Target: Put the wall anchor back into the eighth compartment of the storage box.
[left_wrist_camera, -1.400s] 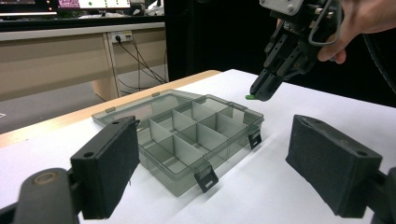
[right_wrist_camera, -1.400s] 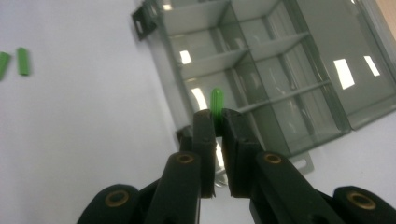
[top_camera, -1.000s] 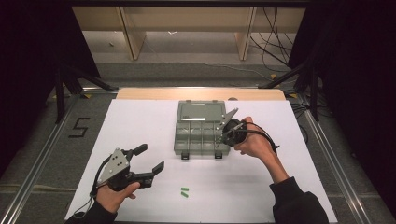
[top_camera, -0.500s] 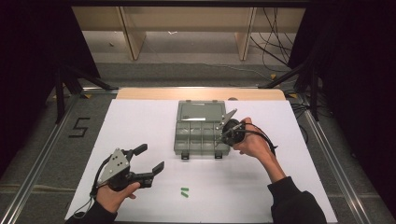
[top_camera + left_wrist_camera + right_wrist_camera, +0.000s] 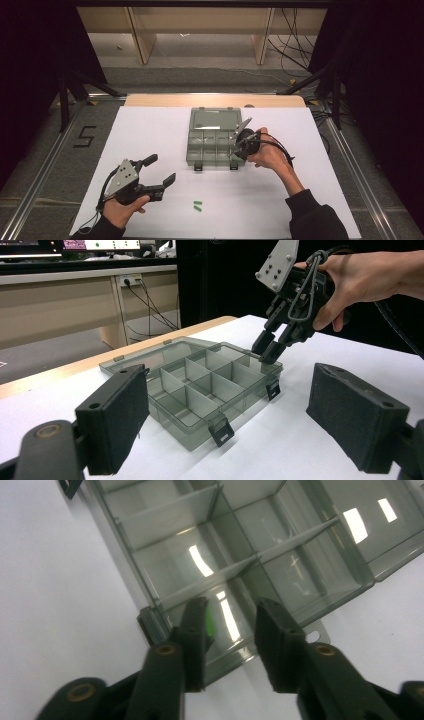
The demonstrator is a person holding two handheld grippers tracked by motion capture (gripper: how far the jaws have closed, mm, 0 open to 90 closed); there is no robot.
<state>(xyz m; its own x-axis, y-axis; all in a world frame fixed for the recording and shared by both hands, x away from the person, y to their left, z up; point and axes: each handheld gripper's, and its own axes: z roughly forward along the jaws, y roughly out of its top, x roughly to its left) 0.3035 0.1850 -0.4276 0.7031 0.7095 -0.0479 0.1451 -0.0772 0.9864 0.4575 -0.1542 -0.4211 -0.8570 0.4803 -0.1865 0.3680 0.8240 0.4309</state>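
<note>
**Right gripper opens over the corner cell of the divided box**

High view: the clear compartment box (image 5: 214, 137) lies open in the middle of the white table (image 5: 150, 130). The right gripper (image 5: 239, 145) hangs over the box's near right corner. The left gripper (image 5: 160, 172) rests near the table's front left, jaws spread and empty. Two small green pieces (image 5: 198, 205) lie on the table in front of the box, well apart from both grippers.

Left gripper view: its own jaws stand wide, framing the box (image 5: 200, 385). Beyond, the right gripper (image 5: 270, 347) points down at the box's far corner.

Right gripper view: the jaws have just been opening and now stand parted over a corner compartment. A green piece (image 5: 210, 621) shows beside the left jaw's inner face; whether it touches the pad cannot be told.
</note>
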